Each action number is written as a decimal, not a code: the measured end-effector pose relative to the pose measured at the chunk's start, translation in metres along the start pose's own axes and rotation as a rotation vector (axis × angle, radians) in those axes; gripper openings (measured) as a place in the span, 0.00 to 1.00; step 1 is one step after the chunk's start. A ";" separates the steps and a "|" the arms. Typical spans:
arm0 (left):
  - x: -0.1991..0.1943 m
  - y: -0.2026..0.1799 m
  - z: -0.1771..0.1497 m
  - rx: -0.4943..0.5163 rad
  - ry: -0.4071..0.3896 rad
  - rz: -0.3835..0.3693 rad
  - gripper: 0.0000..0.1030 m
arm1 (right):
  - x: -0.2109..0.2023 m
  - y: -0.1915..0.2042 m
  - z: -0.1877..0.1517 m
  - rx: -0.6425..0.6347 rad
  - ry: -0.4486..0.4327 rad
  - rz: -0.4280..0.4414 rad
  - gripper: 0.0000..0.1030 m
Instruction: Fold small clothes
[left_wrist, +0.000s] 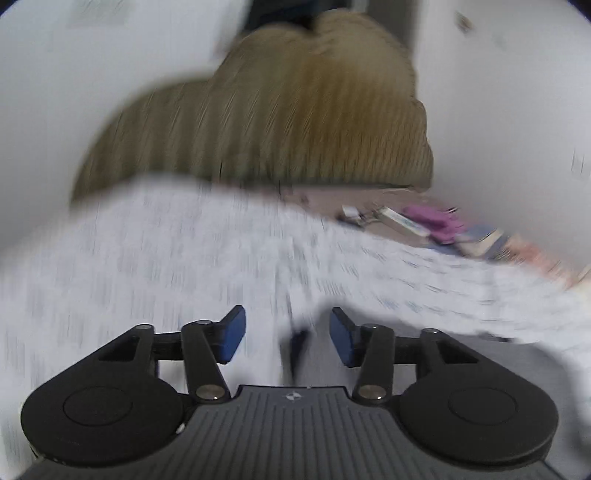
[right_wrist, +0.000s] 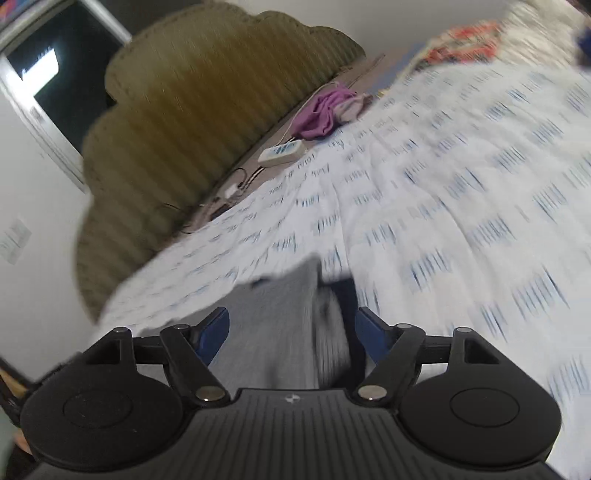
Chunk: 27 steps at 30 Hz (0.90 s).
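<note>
Both our grippers, left (left_wrist: 287, 334) and right (right_wrist: 291, 334), hang open over the bed (right_wrist: 443, 206). The grey garment (right_wrist: 273, 332) looks soft and floppy, so we'd pinch its edge.

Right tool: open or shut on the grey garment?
Open: the right tool has blue pads either side of the grey garment, with visible gaps.

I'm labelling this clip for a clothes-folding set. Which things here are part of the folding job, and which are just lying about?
Part of the job:
- grey garment, between the open right gripper jaws
- left gripper, open
- patterned bedspread, the work surface

Lying about:
- purple cloth by the headboard
- white power strip
- books
</note>
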<state>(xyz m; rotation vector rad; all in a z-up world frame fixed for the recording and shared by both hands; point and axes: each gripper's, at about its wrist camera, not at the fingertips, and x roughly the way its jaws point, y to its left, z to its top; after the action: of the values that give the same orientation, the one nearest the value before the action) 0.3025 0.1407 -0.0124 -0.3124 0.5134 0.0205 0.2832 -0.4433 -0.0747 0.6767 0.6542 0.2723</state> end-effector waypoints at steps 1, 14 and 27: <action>-0.011 0.014 -0.013 -0.086 0.051 -0.032 0.53 | -0.015 -0.009 -0.013 0.053 0.008 0.014 0.74; -0.016 0.025 -0.087 -0.524 0.300 -0.257 0.70 | 0.001 -0.014 -0.095 0.352 0.082 0.133 0.73; -0.009 0.007 -0.060 -0.438 0.298 -0.164 0.05 | 0.015 0.006 -0.085 0.308 0.033 0.085 0.05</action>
<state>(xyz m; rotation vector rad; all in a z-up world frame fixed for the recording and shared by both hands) 0.2650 0.1298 -0.0600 -0.7931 0.7776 -0.0751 0.2397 -0.3906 -0.1282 0.9984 0.7068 0.2638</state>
